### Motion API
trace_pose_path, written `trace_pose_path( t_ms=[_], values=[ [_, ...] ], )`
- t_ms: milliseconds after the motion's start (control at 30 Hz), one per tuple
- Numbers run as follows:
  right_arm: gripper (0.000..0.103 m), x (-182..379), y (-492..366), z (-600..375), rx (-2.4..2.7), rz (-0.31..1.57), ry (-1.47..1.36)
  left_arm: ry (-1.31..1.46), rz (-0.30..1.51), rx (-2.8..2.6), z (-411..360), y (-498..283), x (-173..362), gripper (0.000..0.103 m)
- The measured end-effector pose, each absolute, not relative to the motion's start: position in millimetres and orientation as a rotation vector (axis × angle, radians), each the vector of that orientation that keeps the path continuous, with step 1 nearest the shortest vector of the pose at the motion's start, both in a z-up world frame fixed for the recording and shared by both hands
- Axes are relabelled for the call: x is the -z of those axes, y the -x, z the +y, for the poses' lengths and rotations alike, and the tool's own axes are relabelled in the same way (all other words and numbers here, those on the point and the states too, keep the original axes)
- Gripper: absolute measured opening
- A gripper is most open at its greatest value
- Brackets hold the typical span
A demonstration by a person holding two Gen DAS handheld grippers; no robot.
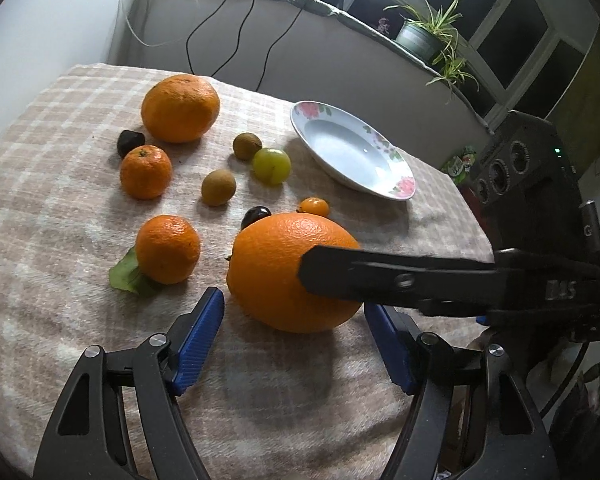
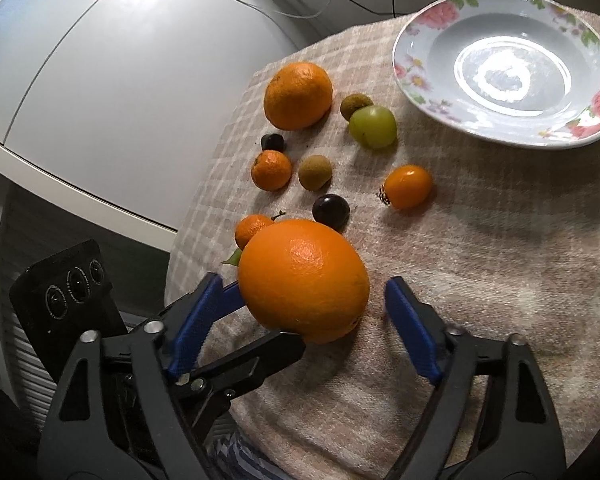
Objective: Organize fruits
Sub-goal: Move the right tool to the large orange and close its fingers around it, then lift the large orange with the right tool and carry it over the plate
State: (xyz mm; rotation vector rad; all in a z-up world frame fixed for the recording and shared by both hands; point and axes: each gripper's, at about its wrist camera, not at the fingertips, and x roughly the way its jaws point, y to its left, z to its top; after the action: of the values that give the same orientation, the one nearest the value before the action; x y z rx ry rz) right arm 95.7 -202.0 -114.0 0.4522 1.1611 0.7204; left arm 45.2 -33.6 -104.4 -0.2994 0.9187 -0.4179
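Blue-padded fingers of my left tool [image 1: 294, 340] and right tool [image 2: 300, 328] both straddle the big orange [image 2: 304, 280], jaws open, neither visibly clamped on it. It sits on the blanket-covered tabletop [image 2: 500, 280], near me, well apart from the empty flowered plate [image 2: 416, 76]. My worry: both tools crowd one round fruit, so an uneven squeeze could roll it into the cherry [image 2: 331, 210] behind.

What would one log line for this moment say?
left gripper: open, near big orange | right gripper: open around it, not gripping | plate: empty
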Motion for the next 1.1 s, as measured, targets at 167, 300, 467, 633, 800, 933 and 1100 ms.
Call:
trace_pose_path(
  t_ms=[167, 300, 467, 633, 800, 933, 1100],
  values=[
    [0.074, 121.0, -97.7, -199.9, -0.745, 1.183, -0.488, 0.293, 0.916, 0.422, -35.5, -47.5, 104.9, 0.072],
    [0.074, 120.9, -98.1, -201.0, -0.744, 1.182, -0.484, 0.292, 0.914, 0.427, -35.3, -48.5, 105.4, 0.072],
    [0.074, 119.3, -98.7, -199.4, -0.738, 1.176, -0.457, 0.293, 0.910, 0.429, -34.8, -49.8, 106.9, 0.073],
    [0.074, 114.3, -93.8, -197.8, -0.733, 1.160, -0.419, 0.286, 0.902, 0.434, -35.8, -49.1, 107.2, 0.073],
    [0.073, 108.4, -88.3, -193.1, -0.722, 1.135, -0.363, 0.286, 0.898, 0.442, -35.7, -46.8, 107.7, 0.074],
    [0.073, 103.0, -82.9, -192.6, -0.712, 1.112, -0.322, 0.289, 0.894, 0.452, -36.1, -44.0, 106.9, 0.074],
    [0.073, 96.2, -79.4, -196.5, -0.704, 1.085, -0.304, 0.281, 0.880, 0.466, -41.0, -42.7, 101.6, 0.074]
  ],
)
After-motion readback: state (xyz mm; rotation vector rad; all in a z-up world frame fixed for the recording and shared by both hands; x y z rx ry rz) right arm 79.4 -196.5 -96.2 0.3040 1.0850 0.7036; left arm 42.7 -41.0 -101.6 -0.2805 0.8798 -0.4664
